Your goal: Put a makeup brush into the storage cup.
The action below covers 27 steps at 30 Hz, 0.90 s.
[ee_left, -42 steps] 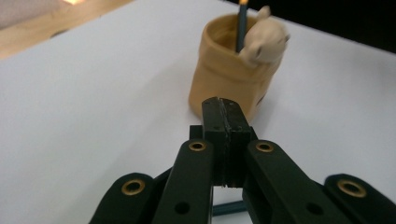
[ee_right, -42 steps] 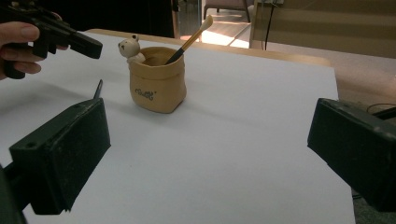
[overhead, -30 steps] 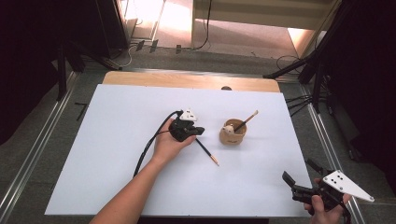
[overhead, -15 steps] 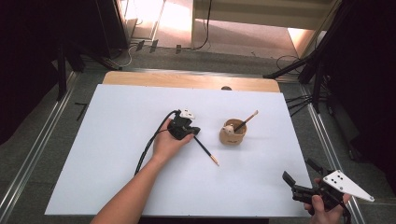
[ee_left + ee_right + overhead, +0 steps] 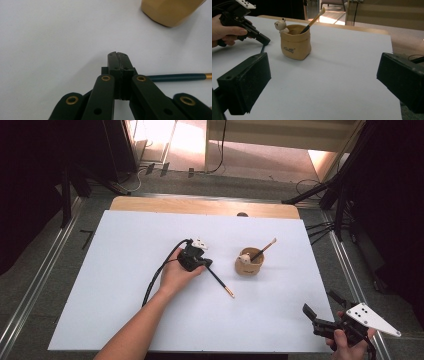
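Near right, the right hand-held gripper [image 5: 320, 316] hovers wide open and empty, unmoved over the last second. Farther in, the left hand-held gripper [image 5: 204, 265] stays shut on the dark pen [image 5: 220, 281] lying on the surface [image 5: 125, 245], left of the tan pot [image 5: 249, 265] with its brush [image 5: 264, 249]; little has changed.

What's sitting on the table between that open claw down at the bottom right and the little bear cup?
Nothing. From the right claw to the cup, the white table is bare, as the right gripper view shows.
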Motion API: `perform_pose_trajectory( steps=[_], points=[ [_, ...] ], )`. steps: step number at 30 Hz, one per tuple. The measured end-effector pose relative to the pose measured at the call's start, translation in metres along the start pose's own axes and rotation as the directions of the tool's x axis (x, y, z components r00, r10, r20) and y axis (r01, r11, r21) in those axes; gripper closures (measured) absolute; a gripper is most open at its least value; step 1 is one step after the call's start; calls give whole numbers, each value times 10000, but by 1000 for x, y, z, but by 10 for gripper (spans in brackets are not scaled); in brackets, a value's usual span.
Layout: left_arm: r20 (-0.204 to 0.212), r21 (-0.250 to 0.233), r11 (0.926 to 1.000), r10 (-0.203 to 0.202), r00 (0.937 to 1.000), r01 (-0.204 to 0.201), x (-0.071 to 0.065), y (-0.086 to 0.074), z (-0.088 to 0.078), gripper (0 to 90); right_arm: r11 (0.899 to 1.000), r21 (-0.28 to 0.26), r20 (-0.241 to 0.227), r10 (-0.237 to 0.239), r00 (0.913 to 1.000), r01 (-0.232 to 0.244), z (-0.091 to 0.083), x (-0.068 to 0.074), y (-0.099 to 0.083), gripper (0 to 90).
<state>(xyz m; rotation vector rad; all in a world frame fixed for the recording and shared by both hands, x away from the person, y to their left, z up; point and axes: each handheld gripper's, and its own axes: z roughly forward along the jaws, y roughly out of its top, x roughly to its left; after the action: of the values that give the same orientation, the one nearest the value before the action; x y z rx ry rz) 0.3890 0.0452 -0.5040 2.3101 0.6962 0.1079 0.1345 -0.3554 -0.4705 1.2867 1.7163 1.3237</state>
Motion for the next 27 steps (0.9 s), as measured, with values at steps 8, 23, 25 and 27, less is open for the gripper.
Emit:
perform_pose_trajectory(
  steps=[8,23,25,27],
  points=[
    [190,48,10000,8,9998,-9,-2,-7,-6,900,10000,-15,37,-28,10000,28,-1,0,0,0],
    [248,82,10000,13,9997,-15,-10,-24,-20,900,10000,3,36,-19,10000,19,0,0,0,0],
    [253,76,10000,46,9997,-48,-11,-26,-22,900,10000,5,44,-16,10000,16,0,1,0,0],
    [230,81,10000,56,9997,-58,-13,-28,-24,900,10000,3,36,-32,10000,32,0,1,0,0]
  ],
)
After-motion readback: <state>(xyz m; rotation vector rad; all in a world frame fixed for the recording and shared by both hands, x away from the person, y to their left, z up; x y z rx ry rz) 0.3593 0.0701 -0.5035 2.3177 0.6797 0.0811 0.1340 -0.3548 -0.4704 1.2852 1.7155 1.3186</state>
